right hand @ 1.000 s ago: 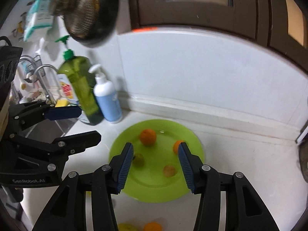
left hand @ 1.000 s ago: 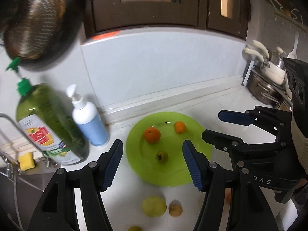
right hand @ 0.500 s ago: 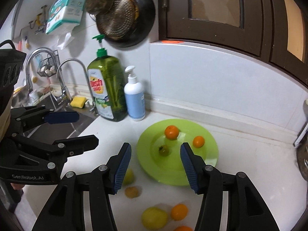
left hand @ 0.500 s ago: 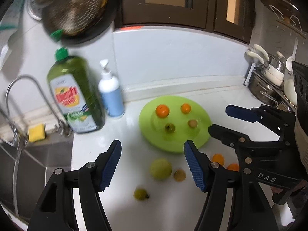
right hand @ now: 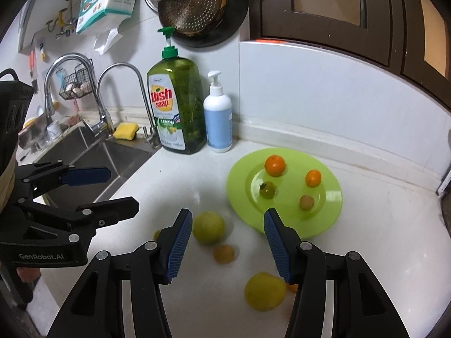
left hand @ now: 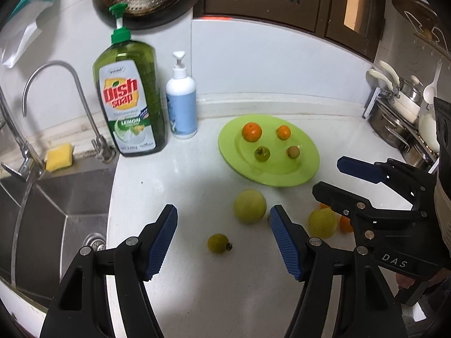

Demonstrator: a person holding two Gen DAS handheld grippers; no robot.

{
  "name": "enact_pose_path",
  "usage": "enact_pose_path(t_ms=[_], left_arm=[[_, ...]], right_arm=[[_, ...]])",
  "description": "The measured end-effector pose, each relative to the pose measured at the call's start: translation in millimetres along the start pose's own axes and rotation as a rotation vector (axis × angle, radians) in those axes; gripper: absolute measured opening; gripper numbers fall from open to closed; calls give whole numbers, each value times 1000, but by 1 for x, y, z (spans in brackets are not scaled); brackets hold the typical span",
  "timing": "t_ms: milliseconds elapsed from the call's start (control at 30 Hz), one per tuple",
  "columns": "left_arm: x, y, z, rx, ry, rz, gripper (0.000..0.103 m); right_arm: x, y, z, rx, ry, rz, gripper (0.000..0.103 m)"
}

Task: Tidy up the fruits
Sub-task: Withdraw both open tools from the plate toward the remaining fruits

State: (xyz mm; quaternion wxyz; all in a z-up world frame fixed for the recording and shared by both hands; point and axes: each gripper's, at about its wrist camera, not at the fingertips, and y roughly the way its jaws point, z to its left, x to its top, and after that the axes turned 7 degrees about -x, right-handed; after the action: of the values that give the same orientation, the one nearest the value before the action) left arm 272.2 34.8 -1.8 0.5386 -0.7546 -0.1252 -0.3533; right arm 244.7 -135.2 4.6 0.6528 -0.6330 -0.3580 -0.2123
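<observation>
A lime-green plate (left hand: pixel 307 174) (right hand: pixel 327 214) lies on the white counter and holds two oranges (left hand: pixel 251 131) (right hand: pixel 274 165), a small green fruit (left hand: pixel 262 153) and a small brown fruit (left hand: pixel 293 152). Loose on the counter in front of it are a large yellow-green fruit (left hand: pixel 249 206) (right hand: pixel 208 227), a small green fruit (left hand: pixel 218 243), a yellow fruit (left hand: pixel 322 223) (right hand: pixel 264 290), a small brown fruit (right hand: pixel 223 254) and an orange (left hand: pixel 345 223). My left gripper (left hand: pixel 222 242) is open and empty above the small green fruit. My right gripper (right hand: pixel 225 245) is open and empty above the loose fruits.
A dish soap bottle (left hand: pixel 129 104) and a white pump bottle (left hand: pixel 181 104) stand at the back wall left of the plate. A steel sink (left hand: pixel 50 197) with taps and a yellow sponge (left hand: pixel 58 153) is at the left. Pots (left hand: pixel 400 112) stand at the right.
Both grippers have pulled back and up from the plate, bringing the loose fruits on the counter into view. A small brown fruit now lies on the plate.
</observation>
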Motion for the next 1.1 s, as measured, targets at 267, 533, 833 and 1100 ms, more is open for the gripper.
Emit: enact_pose_path(t_ms=[267, 533, 833, 1100], left_arm=[[-23, 8, 8, 21, 20, -6, 67], [-46, 20, 10, 26, 86, -17, 67], [-62, 35, 8, 33, 138, -32, 67], [-64, 52, 11, 21, 119, 0, 67]], right_arm=[[-16, 9, 13, -22, -10, 23, 54], [-33, 28, 24, -43, -54, 67, 54], [-42, 40, 37, -93, -137, 79, 54], [-44, 60, 38, -75, -129, 143, 54]])
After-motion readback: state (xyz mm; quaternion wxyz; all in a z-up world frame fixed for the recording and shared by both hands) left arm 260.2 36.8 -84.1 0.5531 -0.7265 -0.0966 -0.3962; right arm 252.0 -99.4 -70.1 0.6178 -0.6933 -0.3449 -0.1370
